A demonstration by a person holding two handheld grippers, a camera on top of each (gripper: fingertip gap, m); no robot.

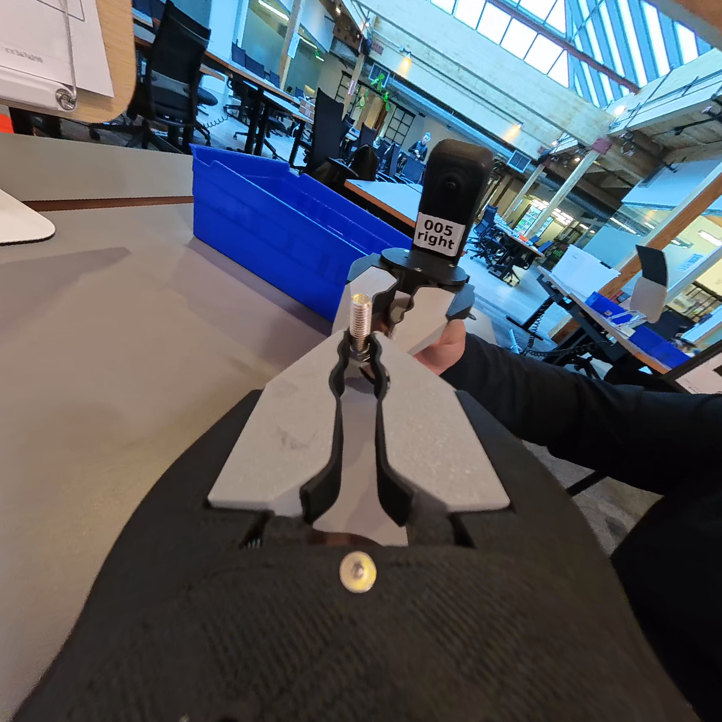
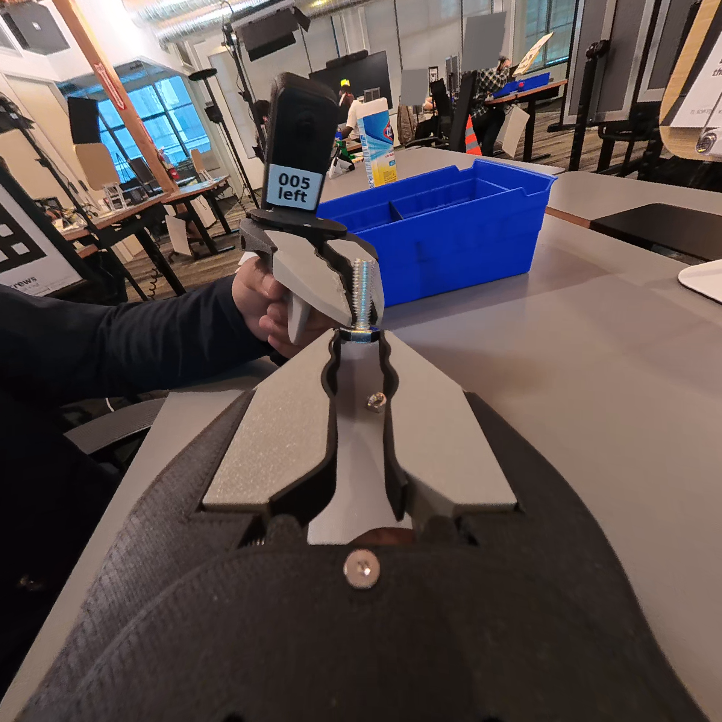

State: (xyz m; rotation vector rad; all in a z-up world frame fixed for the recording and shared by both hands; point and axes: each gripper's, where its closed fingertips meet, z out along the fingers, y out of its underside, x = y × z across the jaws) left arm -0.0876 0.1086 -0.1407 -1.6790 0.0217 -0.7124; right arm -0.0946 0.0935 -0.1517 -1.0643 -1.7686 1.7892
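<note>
A silver threaded bolt (image 1: 360,316) stands upright above the grey table (image 1: 117,351), thread end up. My left gripper (image 1: 359,342) is shut on the bolt's shaft. My right gripper (image 2: 357,336) is shut on the hex piece (image 2: 357,334) at the bolt's (image 2: 363,285) lower end; I cannot tell whether that piece is a head or a nut. The two grippers meet tip to tip: the right gripper (image 1: 385,332) faces me in the left wrist view, and the left gripper (image 2: 361,308) faces me in the right wrist view. A loose hex nut (image 2: 376,401) lies on the table below my right fingers.
A blue divided bin (image 2: 449,250) stands on the table just behind the grippers and also shows in the left wrist view (image 1: 273,234). A wipes canister (image 2: 377,144) stands behind it. A white flat base (image 2: 703,277) and a dark mat (image 2: 656,230) lie at the right. My left and right fingertips are right by each other.
</note>
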